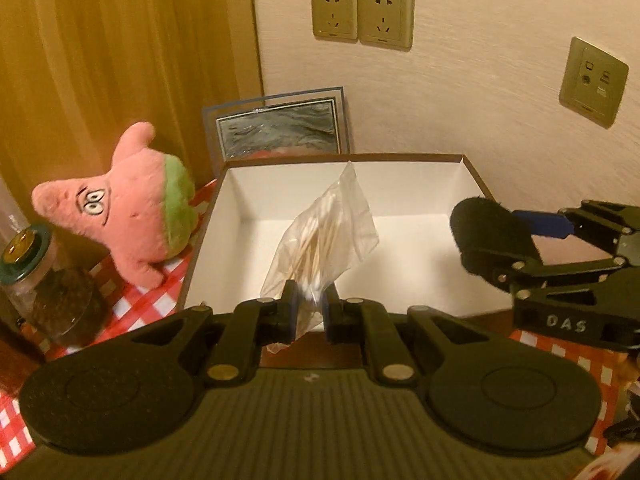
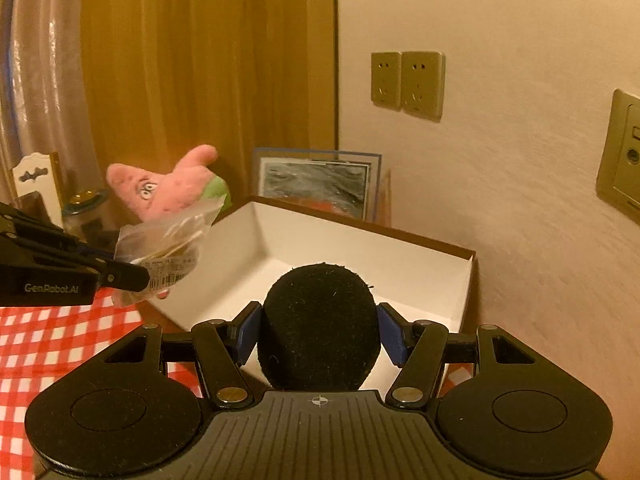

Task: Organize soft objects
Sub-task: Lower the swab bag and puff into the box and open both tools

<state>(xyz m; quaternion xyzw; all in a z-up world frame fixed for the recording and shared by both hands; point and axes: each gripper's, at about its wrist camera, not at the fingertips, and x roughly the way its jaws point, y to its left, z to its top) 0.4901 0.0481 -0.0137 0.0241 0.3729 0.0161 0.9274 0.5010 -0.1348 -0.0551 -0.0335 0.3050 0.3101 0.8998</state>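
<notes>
While I held both tools over the open white box [image 1: 400, 184], my left gripper [image 1: 310, 304] pinched a clear bag of cotton swabs [image 1: 328, 232] narrowly, and my right gripper [image 2: 319, 330] clasped a black foam ball [image 2: 319, 320]; the pink plush [image 1: 128, 212] sat at nine o'clock of the box.

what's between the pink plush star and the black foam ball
In the left wrist view, the open white box and the bag of cotton swabs lie between the pink plush star and the black foam ball.
</notes>
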